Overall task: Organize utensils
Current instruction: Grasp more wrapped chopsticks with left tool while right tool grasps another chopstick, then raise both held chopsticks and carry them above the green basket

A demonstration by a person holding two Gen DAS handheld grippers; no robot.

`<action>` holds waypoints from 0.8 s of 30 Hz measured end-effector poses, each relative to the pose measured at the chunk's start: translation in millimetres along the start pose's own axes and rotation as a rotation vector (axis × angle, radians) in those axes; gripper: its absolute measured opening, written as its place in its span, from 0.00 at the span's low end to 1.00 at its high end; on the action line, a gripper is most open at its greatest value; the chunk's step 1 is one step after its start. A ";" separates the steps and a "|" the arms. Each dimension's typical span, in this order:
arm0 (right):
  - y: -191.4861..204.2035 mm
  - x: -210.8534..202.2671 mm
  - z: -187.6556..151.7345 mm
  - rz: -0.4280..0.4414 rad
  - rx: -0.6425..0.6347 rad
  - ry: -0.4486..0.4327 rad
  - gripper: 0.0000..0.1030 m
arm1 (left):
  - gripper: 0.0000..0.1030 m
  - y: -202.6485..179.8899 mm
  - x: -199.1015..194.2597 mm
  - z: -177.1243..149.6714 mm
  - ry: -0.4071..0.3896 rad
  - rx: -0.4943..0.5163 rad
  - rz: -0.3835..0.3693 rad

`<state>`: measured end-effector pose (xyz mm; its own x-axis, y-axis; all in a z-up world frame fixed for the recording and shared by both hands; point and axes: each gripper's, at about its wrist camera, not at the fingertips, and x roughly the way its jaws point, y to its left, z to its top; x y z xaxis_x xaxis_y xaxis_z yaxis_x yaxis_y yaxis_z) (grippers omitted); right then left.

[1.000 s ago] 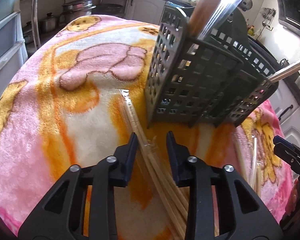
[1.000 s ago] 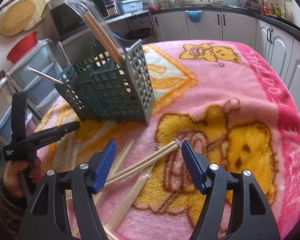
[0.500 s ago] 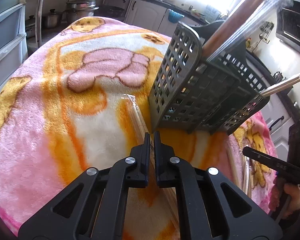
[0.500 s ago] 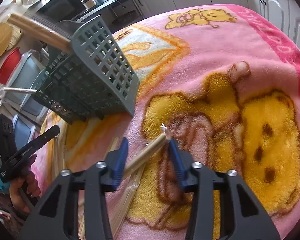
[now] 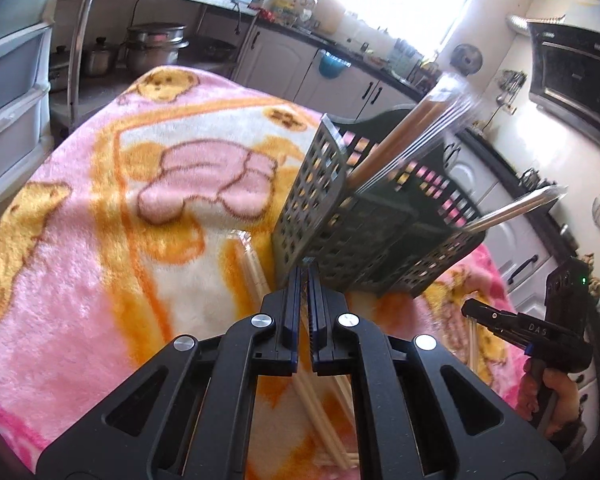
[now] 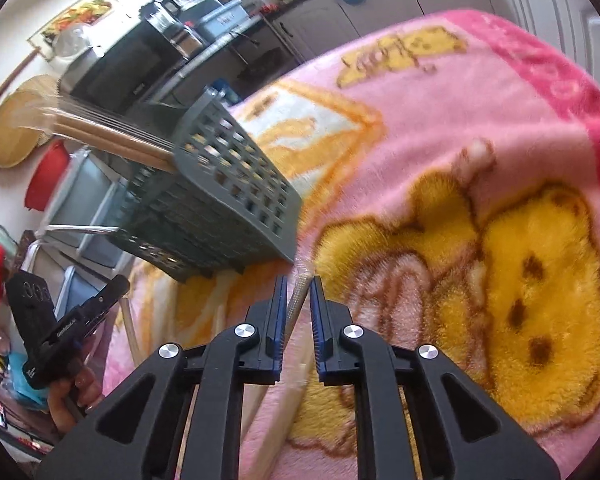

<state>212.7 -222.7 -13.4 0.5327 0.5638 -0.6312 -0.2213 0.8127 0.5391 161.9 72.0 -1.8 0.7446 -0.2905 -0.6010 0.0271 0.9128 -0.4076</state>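
A dark grey perforated utensil basket point(image 5: 364, 232) stands on the pink blanket, with wrapped wooden chopsticks point(image 5: 404, 140) and a paler pair point(image 5: 516, 208) sticking out of it. It also shows in the right wrist view point(image 6: 216, 208). My left gripper point(image 5: 308, 276) is shut on a thin wrapped pair of chopsticks, just in front of the basket. More wrapped chopsticks point(image 5: 256, 272) lie on the blanket under it. My right gripper point(image 6: 298, 288) is shut on a wrapped pair of chopsticks point(image 6: 296, 300), lifted near the basket's corner.
The pink and orange bear blanket point(image 5: 100, 216) covers the table. Loose chopsticks point(image 6: 268, 432) lie under the right gripper. Kitchen counters, pots point(image 5: 152, 44), a microwave point(image 6: 120, 68) and plastic drawers surround the table. The right gripper's body shows at the left view's right edge point(image 5: 540, 332).
Both grippers closed from open onto wrapped chopsticks and rose from the blanket toward the basket.
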 end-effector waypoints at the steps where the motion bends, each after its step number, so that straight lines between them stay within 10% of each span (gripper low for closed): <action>1: 4.3 -3.7 0.9 0.007 -0.013 -0.009 0.09 | 0.01 -1.6 -4.0 2.2 -0.010 -0.004 -0.015; 24: 114.7 -93.5 8.9 0.129 -0.350 -0.267 0.06 | 0.01 -53.9 -67.3 40.3 -0.177 0.080 -0.175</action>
<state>144.8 -183.5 112.4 0.6645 0.6431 -0.3806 -0.5377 0.7652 0.3540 137.2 53.9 88.3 0.8288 -0.3977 -0.3937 0.2134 0.8750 -0.4346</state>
